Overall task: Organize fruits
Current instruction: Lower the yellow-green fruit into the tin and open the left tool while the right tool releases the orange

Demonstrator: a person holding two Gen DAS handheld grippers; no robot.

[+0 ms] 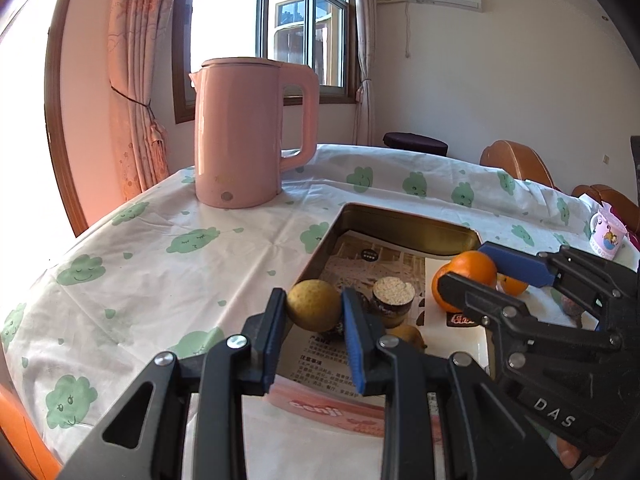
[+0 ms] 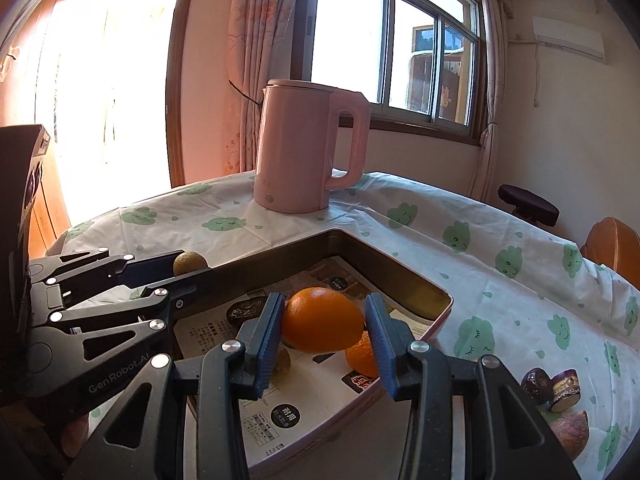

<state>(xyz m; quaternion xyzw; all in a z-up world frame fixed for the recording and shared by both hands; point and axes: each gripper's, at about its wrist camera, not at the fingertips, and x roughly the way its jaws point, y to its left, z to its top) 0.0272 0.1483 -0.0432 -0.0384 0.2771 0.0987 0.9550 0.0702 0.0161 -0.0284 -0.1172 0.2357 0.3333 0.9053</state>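
While both hover over the tin tray, the left gripper pinches a firm yellow fruit; the right gripper squeezes a round, slippery-looking orange at its widest part.

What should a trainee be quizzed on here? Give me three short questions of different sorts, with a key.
1. True or false: the pink kettle stands inside the tin.
2. What does the left gripper hold? A: an orange. B: a yellowish fruit. C: nothing.
3. Fill in: the right gripper holds an ____.

Key: 1 false, it stands on the tablecloth beyond the tin. 2 B. 3 orange.
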